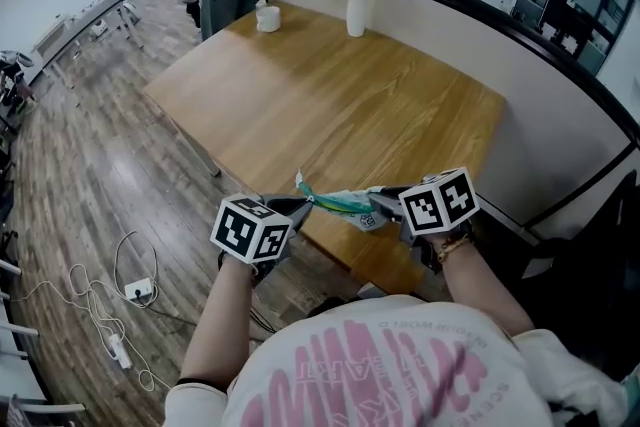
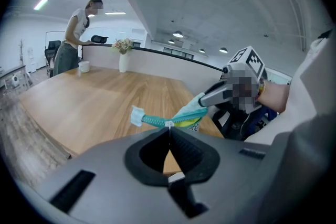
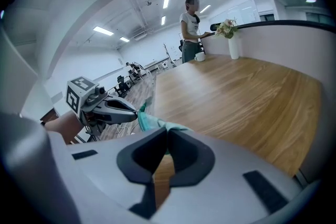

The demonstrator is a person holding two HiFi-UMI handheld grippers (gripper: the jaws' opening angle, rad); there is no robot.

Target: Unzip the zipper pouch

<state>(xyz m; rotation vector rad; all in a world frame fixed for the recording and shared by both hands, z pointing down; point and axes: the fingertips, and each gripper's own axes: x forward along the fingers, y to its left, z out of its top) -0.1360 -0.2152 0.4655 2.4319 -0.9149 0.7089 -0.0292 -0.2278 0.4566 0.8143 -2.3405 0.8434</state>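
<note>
Over table edge (image 1: 330,237), zipper pouch (image 1: 340,203) crosswise.

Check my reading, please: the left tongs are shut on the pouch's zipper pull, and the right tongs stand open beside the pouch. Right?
Not quite. The right tongs are not open: the right gripper view shows them shut on the end of the pouch. The left tongs are indeed shut on the zipper pull.

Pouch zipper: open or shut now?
Partly open, it seems: left gripper holds the pull midway; teeth meet toward the free end, a yellowish gap shows toward the right gripper holding the pouch.
</note>
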